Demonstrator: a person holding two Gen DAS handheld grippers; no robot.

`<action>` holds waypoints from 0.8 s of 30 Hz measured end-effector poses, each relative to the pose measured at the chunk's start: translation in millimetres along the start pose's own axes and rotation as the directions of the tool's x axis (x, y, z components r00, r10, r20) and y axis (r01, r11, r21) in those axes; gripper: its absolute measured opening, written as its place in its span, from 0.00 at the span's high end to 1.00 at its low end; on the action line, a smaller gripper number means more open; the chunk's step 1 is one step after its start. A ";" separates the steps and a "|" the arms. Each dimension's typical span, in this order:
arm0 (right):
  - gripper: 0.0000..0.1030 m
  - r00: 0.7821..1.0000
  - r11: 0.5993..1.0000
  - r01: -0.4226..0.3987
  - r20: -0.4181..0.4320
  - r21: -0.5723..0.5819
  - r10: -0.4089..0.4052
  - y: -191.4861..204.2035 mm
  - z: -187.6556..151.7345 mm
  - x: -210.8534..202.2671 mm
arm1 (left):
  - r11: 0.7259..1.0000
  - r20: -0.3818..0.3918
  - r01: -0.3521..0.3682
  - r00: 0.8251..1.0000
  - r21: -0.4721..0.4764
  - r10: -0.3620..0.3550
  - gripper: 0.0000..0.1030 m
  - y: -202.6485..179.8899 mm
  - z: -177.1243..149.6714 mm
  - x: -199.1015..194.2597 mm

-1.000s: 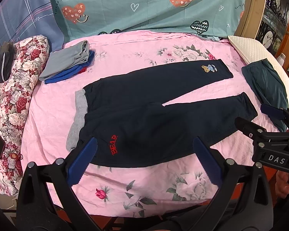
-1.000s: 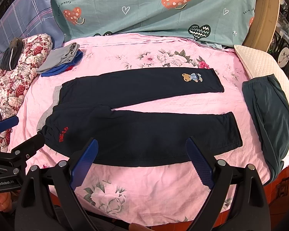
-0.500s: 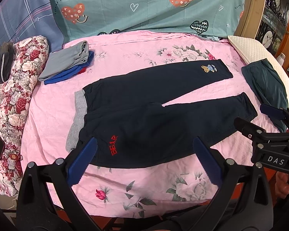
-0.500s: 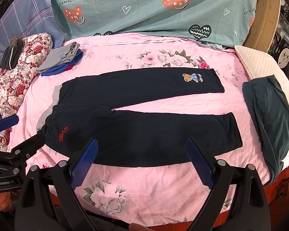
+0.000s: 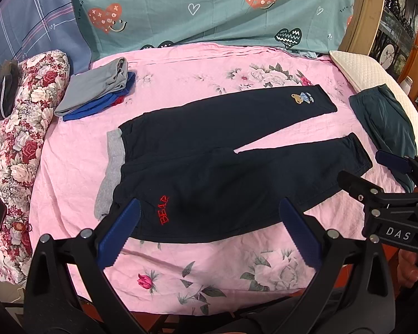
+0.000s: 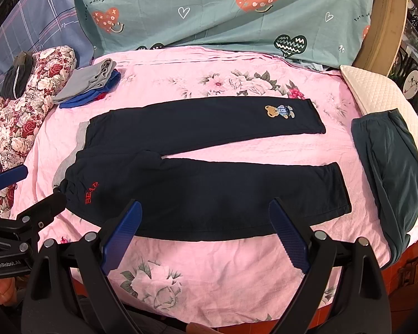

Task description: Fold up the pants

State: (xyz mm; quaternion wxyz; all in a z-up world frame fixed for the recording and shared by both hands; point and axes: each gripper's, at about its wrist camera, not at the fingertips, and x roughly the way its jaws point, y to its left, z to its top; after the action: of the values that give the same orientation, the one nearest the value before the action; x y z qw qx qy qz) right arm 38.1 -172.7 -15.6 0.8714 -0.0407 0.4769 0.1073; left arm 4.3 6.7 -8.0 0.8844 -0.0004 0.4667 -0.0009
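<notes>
The dark navy pants lie flat in the middle of the bed, on its pink flowered sheet. The grey waistband points to the left edge, and both legs reach toward the right edge, spread apart like a V. No fold is made yet, so all the folding is left to do. The left gripper and the right gripper hover by the near edge, fingers wide and holding nothing. A folded clothes pile sits at the far left corner.
</notes>
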 end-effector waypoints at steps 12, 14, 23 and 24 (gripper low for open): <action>0.10 1.000 1.000 -0.003 -0.021 -0.004 0.002 2.2 0.4 7.6 | 1.000 -0.026 0.009 1.000 -0.014 -0.010 0.02 1.1 -0.5 11.4; 0.10 0.999 1.000 -0.003 -0.032 -0.007 0.003 2.3 1.2 10.6 | 1.000 -0.034 0.008 0.999 -0.024 -0.009 0.02 4.7 0.8 13.8; 0.10 0.997 0.998 -0.034 -0.076 -0.054 0.029 6.8 5.1 28.3 | 0.991 -0.075 -0.080 0.995 -0.108 0.073 0.02 49.6 2.5 35.0; 0.10 0.996 0.997 -0.043 -0.080 -0.060 0.038 6.6 5.9 31.5 | 0.987 -0.081 -0.101 0.993 -0.127 0.091 0.02 59.5 2.4 37.8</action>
State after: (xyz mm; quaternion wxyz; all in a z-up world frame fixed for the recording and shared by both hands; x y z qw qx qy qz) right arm 57.9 -160.5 -38.7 0.8478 -0.0620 0.5083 0.1378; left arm 27.7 66.1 -37.9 0.8635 -0.0357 0.4980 0.0722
